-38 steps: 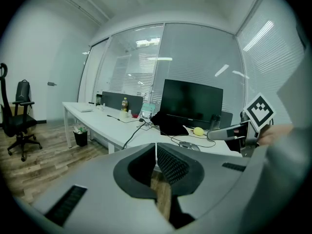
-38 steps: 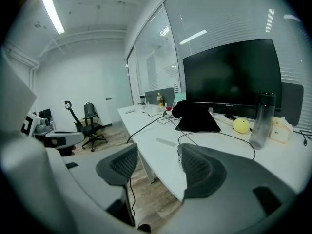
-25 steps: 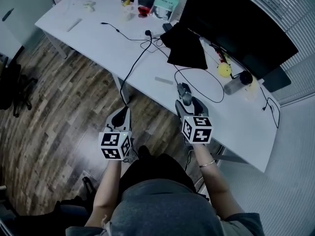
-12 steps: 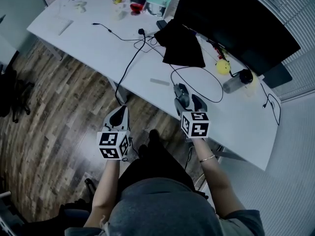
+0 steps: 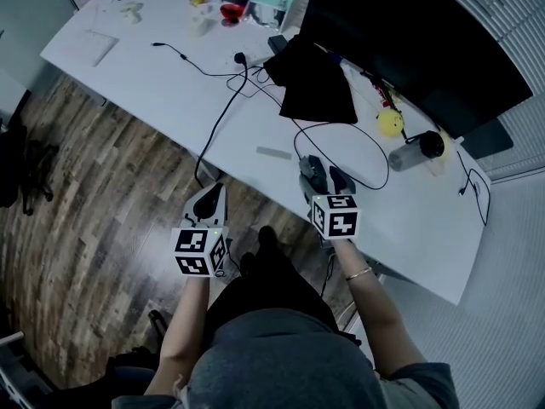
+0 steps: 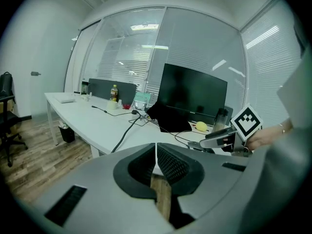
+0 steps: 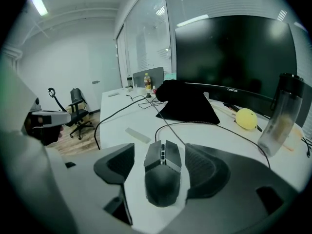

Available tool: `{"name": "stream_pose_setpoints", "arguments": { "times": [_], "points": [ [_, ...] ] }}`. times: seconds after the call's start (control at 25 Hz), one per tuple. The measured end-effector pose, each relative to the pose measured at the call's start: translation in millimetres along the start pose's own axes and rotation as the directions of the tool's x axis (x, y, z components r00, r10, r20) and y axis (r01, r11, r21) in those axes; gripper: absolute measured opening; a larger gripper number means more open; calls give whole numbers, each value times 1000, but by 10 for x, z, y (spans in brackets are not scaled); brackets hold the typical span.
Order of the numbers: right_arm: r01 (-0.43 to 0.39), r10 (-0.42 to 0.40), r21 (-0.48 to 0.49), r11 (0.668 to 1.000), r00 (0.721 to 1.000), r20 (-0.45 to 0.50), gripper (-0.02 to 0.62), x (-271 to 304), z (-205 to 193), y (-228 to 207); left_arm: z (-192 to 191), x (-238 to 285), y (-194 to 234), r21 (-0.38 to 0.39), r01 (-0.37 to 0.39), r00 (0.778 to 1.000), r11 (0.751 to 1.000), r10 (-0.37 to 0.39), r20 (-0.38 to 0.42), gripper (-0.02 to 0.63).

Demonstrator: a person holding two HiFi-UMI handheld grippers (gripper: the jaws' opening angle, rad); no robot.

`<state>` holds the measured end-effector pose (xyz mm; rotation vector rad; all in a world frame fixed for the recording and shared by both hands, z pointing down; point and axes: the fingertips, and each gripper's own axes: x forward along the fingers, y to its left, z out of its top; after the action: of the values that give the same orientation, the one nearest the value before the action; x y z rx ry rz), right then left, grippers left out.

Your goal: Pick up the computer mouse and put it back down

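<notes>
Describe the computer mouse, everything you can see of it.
The computer mouse is dark grey and looks like matte plastic. It has two angular buttons split by a scroll-wheel slot, and a rounded rear hump. It lies flat on the white desk near the front edge, and a dark cable leads off its front. The right gripper straddles it. The jaws have just been opening, with the mouse between them and the pads not pressing on it.

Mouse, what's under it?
The white desk is under the mouse, which sits flat on it. The patch right beneath is covered by the mouse, so nothing there can be seen.
</notes>
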<state>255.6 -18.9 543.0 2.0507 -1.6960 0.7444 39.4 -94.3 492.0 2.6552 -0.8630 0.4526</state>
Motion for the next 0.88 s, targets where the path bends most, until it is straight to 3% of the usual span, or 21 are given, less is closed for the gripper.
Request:
{"name": "stream_pose_setpoints", "arguments": {
  "times": [0.4,0.88],
  "points": [
    [-29,29,0,1000,997,-78,341,300,-136,-1,-47,200,99,-27,-22,999,999,21,-36,29],
    [-41,43,17,999,990,-131,318,430,-281,-32,-122,319,149,-48,-41,997,998,38,-63,29]
  ]
}}
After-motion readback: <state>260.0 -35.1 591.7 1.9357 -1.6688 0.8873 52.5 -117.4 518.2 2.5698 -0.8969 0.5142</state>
